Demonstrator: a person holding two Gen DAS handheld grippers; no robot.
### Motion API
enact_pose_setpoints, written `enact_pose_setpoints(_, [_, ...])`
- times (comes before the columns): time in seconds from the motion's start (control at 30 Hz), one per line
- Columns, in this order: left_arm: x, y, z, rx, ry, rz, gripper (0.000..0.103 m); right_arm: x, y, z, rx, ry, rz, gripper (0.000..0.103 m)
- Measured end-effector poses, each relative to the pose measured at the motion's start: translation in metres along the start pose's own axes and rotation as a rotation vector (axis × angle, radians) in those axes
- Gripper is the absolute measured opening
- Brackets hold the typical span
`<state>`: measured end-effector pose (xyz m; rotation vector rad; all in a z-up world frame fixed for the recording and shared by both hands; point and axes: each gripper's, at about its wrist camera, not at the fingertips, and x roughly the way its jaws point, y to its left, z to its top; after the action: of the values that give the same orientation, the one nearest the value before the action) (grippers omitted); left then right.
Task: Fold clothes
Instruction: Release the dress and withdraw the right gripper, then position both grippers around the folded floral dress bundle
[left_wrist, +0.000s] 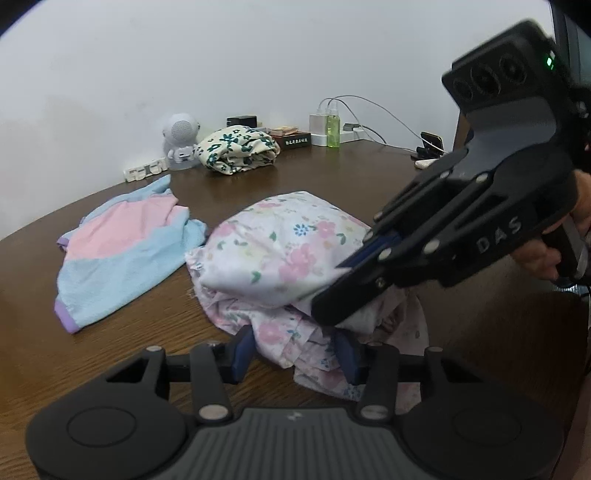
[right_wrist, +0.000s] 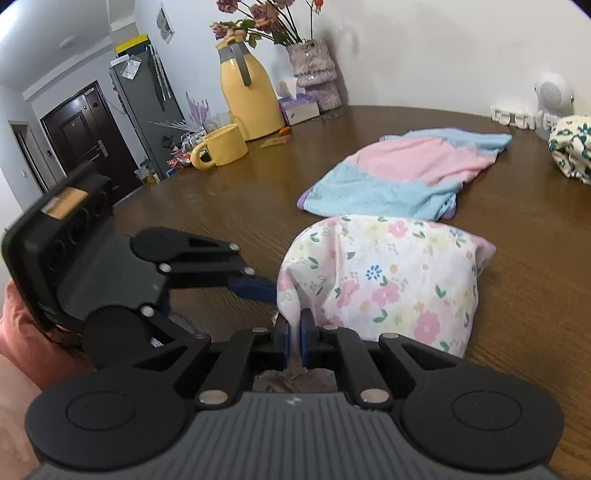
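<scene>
A white garment with pink flowers lies bunched on the brown wooden table. My right gripper is shut on an upper fold of it and holds that fold raised over the heap. My left gripper sits low at the near edge of the heap. Its jaws stand apart with loose cloth lying between the blue pads. In the right wrist view one blue finger of the left gripper reaches the cloth's left edge; the other is hidden.
A pink and light-blue garment lies flat beyond the heap. A folded cream cloth with green flowers sits by a white speaker figure. A yellow jug, a mug, a vase, a green bottle and chargers line the table's far edges.
</scene>
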<state>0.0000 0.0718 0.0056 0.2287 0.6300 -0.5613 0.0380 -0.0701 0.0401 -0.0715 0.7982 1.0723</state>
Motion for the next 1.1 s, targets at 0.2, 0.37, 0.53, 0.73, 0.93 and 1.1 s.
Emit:
enact_pose_setpoints(0.2, [-0.043,0.022,-0.005,-0.109,-0.100,0.105,0.045,0.006,-0.005,-0.005,0.020,0.007,0.007,0.006])
enact_pose_setpoints(0.37, [-0.043,0.024,0.018,-0.192,-0.207,0.001,0.027,0.007,-0.002,-0.008,0.014,-0.005,-0.003,0.009])
enact_pose_setpoints(0.53, [-0.002,0.025,0.030,-0.262,-0.122,-0.105,0.015,0.005,0.003,-0.011,0.011,-0.029,0.002,0.028])
enact_pose_setpoints(0.73, [0.011,0.034,0.018,-0.318,-0.093,-0.099,0.013,-0.032,0.016,-0.020,-0.082,-0.048,0.090,0.052])
enact_pose_setpoints(0.93, [0.008,0.025,0.015,-0.276,-0.091,-0.067,0.013,-0.079,-0.011,-0.013,-0.054,-0.168,-0.046,0.044])
enact_pose_setpoints(1.1, [0.003,0.019,0.016,-0.261,-0.095,-0.042,0.016,-0.057,-0.037,0.011,-0.107,-0.200,-0.118,0.027])
